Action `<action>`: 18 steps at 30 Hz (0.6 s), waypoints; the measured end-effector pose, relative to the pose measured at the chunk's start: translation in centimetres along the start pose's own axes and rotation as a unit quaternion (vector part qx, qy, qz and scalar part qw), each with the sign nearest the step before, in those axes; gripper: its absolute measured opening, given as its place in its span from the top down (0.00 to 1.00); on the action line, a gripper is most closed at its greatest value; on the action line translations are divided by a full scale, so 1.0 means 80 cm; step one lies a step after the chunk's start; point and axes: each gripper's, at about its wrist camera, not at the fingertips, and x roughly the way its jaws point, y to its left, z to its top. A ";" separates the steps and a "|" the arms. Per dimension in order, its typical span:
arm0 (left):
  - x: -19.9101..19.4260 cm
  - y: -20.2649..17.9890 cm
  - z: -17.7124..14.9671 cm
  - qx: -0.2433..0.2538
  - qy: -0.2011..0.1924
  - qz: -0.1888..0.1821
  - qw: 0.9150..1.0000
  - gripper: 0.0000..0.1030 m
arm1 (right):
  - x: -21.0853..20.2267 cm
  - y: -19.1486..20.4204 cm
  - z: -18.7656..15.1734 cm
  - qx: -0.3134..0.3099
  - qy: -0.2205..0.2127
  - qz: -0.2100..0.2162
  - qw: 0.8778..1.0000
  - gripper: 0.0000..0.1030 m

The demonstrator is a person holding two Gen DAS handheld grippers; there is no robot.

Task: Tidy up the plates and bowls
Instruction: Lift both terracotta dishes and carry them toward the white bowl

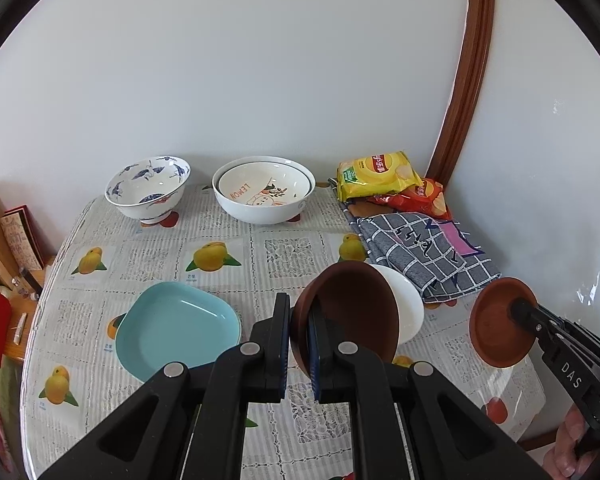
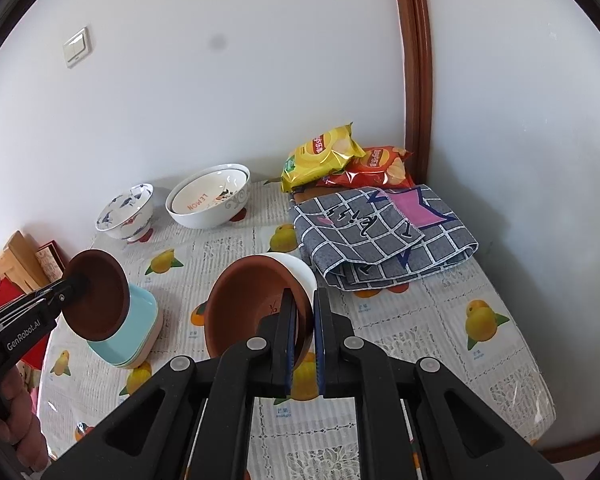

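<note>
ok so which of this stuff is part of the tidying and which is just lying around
Job: left gripper with left brown dish, right gripper with right brown dish, white bowl, teal plate, blue-and-white bowl, lemon bowl in large white bowl.
Lying about: yellow crisp packet, red crisp packet, checked cloth.

White bowl [image 1: 404, 304]: mostly hidden behind brown dish [image 1: 348, 312] in left view. Teal plate [image 2: 140, 320] partly covered by other brown dish [image 2: 98, 296] in right view; can't tell how many plates are stacked there. Red chip bag [image 1: 428, 196] half under yellow bag [image 1: 376, 176]. Stuff at far left [image 1: 4, 248] off the bench [image 1: 280, 256] is cut by frame edge, unreadable. Cloth [image 2: 380, 236] lettering too small to read.
</note>
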 end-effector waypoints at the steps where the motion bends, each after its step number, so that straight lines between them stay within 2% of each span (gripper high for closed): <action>1: 0.000 -0.001 0.000 0.000 0.000 -0.001 1.000 0.92 | 0.000 0.000 0.001 0.001 0.000 0.000 1.000 0.92; 18: 0.021 -0.014 0.008 0.003 0.011 -0.010 1.000 0.92 | 0.004 -0.003 0.007 0.015 -0.001 0.003 1.000 0.92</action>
